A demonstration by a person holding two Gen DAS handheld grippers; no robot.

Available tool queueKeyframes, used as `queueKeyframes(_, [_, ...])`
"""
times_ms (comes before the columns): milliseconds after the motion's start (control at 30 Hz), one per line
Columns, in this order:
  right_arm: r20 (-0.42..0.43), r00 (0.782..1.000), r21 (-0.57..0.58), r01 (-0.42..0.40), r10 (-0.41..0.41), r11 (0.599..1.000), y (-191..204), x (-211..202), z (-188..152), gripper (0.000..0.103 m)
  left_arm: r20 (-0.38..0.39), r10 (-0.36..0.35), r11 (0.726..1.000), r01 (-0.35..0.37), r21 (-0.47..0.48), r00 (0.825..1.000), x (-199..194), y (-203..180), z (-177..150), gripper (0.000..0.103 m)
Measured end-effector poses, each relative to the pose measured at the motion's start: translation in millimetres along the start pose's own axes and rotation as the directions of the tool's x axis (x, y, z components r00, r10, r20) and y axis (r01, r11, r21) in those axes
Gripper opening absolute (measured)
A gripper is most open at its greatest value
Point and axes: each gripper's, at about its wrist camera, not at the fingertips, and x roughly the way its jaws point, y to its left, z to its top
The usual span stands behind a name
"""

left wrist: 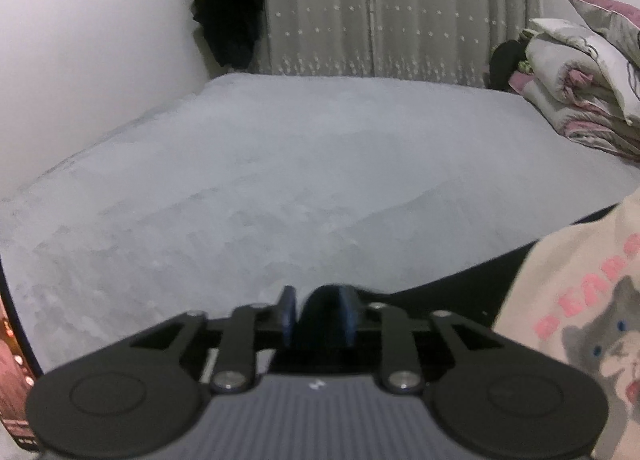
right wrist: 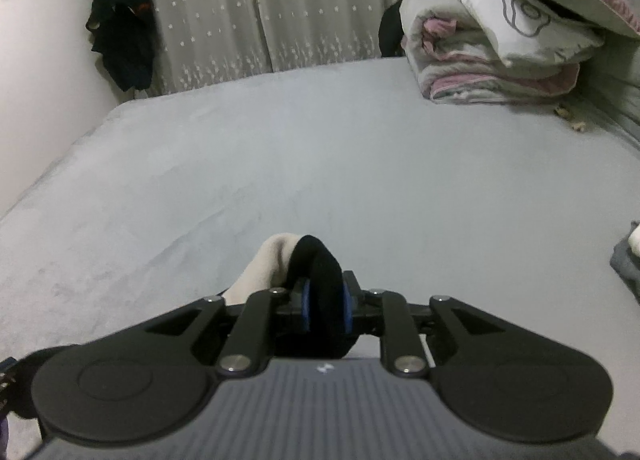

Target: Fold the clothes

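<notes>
Both grippers' fingers (left wrist: 319, 320) (right wrist: 325, 310) clenched on the black-and-cream shirt (left wrist: 568, 320) above grey bed (right wrist: 320, 164).

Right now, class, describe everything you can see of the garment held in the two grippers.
The garment is soft cream knit fabric with black sections, printed with pink letters and a grey cat face. It is lifted over the grey bed, not laid flat. The left gripper is shut on a black edge; the right gripper is shut on a bunched black fold, with cream cloth spilling beside it. Its full shape is out of view.
</notes>
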Motion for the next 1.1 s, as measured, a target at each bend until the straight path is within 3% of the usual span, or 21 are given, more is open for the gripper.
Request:
queueKeyframes(33, [-0.005,1.000,0.003,-0.001,0.001,1.000,-1,-2,-2,0.032,-0.007,-0.013,1.000,0.013,0.001,1.000,0,-1,-1,0.038])
queueKeyframes(100, [-0.015,1.000,0.008,-0.002,0.002,1.000,-3,-5,-5,0.056,-0.017,-0.035,0.999,0.035,0.007,0.999,-2,-4,-2,0.045])
queueKeyframes(133, [-0.020,1.000,0.010,-0.002,0.002,1.000,-4,-7,-7,0.058,-0.022,-0.042,0.999,0.043,0.013,0.999,-2,-6,-2,0.049])
queueKeyframes(433, [-0.064,0.998,0.034,-0.006,0.008,0.999,-14,-22,-22,0.059,-0.042,-0.114,0.992,0.116,0.056,0.993,-16,-18,-12,0.060])
queueKeyframes(667, [-0.120,0.992,0.052,-0.023,0.029,0.998,-21,-31,-45,0.061,-0.103,-0.219,0.975,0.221,0.010,0.970,-22,-18,-19,0.061])
queueKeyframes(900, [-0.169,0.983,0.068,-0.064,0.074,0.996,-24,-43,-71,0.064,-0.173,-0.337,0.940,0.322,-0.109,0.925,-21,-7,-26,0.061])
queueKeyframes(1100, [-0.230,0.959,0.109,-0.142,0.164,0.984,-26,-53,-93,0.068,-0.217,-0.415,0.908,0.389,-0.153,0.883,-32,-6,-38,0.061])
